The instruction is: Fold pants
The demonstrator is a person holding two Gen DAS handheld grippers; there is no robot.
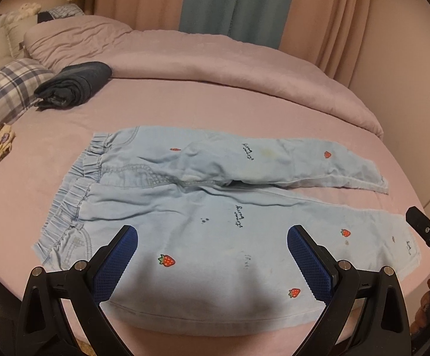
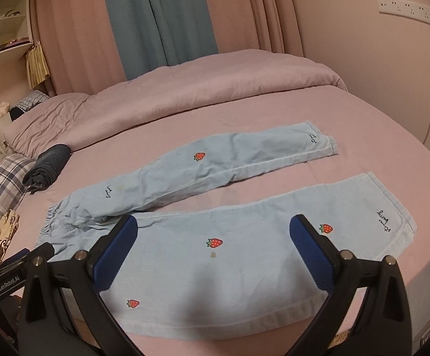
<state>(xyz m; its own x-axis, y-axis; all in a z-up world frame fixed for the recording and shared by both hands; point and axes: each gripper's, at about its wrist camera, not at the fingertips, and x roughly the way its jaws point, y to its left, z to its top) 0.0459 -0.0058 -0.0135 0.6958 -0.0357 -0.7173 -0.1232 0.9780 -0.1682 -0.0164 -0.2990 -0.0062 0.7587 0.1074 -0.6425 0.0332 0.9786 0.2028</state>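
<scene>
A pair of light blue strawberry-print pants lies spread flat on the pink bed sheet, waistband toward the pillows at the left and both legs stretched to the right, parted in a narrow V. The near leg runs along the front edge of the bed; the far leg angles away from it.

The left hand-held gripper hovers above the near leg close to the waistband, released, blue pads wide apart with nothing between them. The right hand-held gripper hangs over the same leg nearer the cuff, equally spread and empty.

A rolled dark garment sits well apart from the pants, beside a plaid pillow. A pale mauve duvet is bunched along the far side, before pink and teal curtains.
</scene>
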